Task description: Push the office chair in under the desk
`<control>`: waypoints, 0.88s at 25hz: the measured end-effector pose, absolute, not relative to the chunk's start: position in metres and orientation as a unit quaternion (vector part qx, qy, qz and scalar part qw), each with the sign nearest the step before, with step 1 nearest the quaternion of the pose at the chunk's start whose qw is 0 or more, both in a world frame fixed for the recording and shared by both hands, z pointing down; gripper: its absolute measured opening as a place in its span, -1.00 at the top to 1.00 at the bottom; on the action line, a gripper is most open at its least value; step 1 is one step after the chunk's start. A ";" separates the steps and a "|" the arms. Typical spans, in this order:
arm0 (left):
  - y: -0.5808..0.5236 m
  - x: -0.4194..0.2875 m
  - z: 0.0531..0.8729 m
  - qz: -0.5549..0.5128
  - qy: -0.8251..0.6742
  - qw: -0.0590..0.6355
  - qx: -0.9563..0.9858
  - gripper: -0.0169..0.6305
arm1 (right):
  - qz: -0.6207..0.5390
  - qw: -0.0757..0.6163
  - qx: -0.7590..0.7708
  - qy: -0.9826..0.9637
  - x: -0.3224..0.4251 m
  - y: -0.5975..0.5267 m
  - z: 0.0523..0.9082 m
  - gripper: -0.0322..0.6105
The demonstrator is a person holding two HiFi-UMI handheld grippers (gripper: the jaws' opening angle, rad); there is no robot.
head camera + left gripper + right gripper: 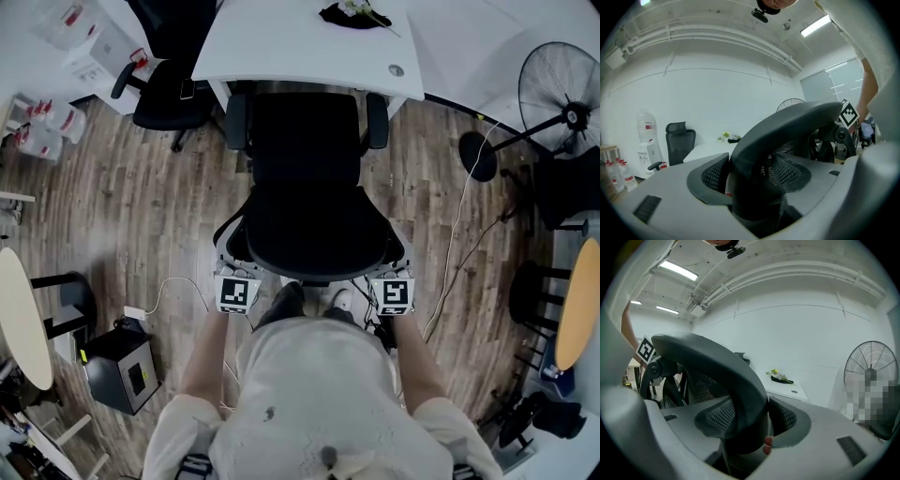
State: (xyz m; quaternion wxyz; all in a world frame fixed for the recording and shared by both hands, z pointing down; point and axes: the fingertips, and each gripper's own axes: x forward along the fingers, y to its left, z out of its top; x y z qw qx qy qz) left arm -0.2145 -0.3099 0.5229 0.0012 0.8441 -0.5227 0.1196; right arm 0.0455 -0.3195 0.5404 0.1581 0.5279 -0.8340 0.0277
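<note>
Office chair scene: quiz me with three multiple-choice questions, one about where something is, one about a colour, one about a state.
1. In the head view, where does the fan stand from the desk?
A) to its right
B) to its left
C) underneath it

2. The desk top is:
A) black
B) white
C) wood-brown

3. The left gripper and the right gripper are:
A) open in the air
B) holding flowers
C) closed on the backrest of the office chair

Answers:
1 A, the fan is near the picture's right edge, past the desk's end.
2 B, it shows plain white.
3 C, each gripper view shows the backrest rim clamped between the fingers.
</note>
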 end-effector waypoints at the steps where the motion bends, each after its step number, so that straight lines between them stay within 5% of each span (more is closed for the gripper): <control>1: -0.313 -0.218 0.522 0.118 -0.521 0.001 0.845 0.01 | 0.027 0.158 0.528 -0.834 0.042 -0.322 0.540 0.16; 22: -0.347 -0.251 0.519 0.108 -0.501 -0.006 0.859 0.01 | 0.025 0.157 0.555 -0.817 0.008 -0.342 0.539 0.16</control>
